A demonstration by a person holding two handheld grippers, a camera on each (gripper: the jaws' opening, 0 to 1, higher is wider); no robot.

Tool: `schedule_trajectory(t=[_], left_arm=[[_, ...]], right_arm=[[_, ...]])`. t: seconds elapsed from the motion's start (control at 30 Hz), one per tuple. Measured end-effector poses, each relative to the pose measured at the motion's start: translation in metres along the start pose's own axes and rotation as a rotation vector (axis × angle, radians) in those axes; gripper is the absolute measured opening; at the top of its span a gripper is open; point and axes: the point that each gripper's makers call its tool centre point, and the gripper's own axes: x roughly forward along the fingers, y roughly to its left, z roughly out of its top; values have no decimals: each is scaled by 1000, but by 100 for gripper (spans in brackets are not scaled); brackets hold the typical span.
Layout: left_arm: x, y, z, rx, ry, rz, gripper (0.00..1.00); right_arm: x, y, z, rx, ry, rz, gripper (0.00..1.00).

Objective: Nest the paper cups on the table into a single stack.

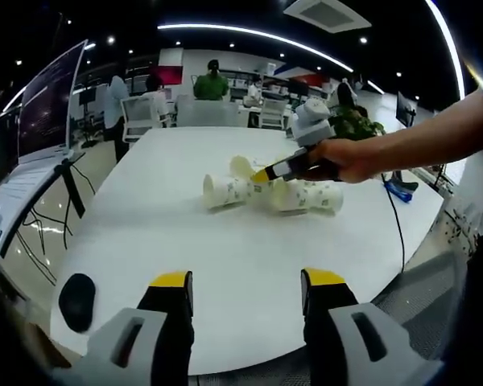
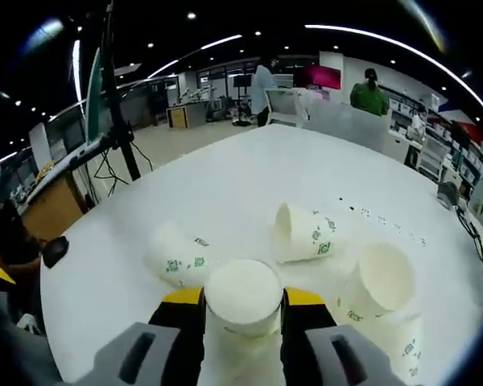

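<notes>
Left gripper (image 1: pixel 248 289): jaws spread, nothing between them, yellow tips low in the frame over the near edge of the white desk (image 1: pixel 225 249). Bottom of both jaws cut off by the frame.

Right gripper (image 2: pixel 243 307): jaws pinching a paper cup (image 2: pixel 243 296) from both sides, its open mouth facing the camera. The cup's base is hidden behind its own rim, so I can't tell whether it's lifted or resting on the desk.

Right gripper view, other cups:
- one lying on its side left of the held cup (image 2: pixel 177 256), green print visible, partly hidden behind the held one
- one tipped over at frame centre (image 2: pixel 306 233), mouth to the left
- one at right with its mouth toward the camera (image 2: pixel 380 280); under it more cup wall with print, possibly another cup, cut off at lower right and hard to separate

Left gripper view: the cups sit mid-desk, centre of frame. One on its side at left of the cluster (image 1: pixel 225 190), one or two on their sides at right (image 1: pixel 307 196); count unclear, they overlap. The person's hand (image 1: pixel 346 159) and forearm come in from the right edge, holding the right gripper down into the cluster; its tips are hidden among the cups.

Dark round object on the desk at lower left (image 1: pixel 76 299), unidentifiable. Office background blurred.
</notes>
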Motion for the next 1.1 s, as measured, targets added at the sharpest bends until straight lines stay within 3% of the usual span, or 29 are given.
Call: schedule_trajectory(t=[0.27,0.53,0.8,1.1], left_arm=[[0,-3,1,6,1,-11,52],[-1,-4,1,11,0,-16,52],[1,-6,0,29,6,-28,52],[9,-9,1,20,1,-56,51]], right_arm=[[-7,0,5,8,-24,-31,35],[-13,-14,12,22,-48,-76,35],[-34,-16,32,28,-116,-81,35],[-74,10,49,-51,-184,-14,35]])
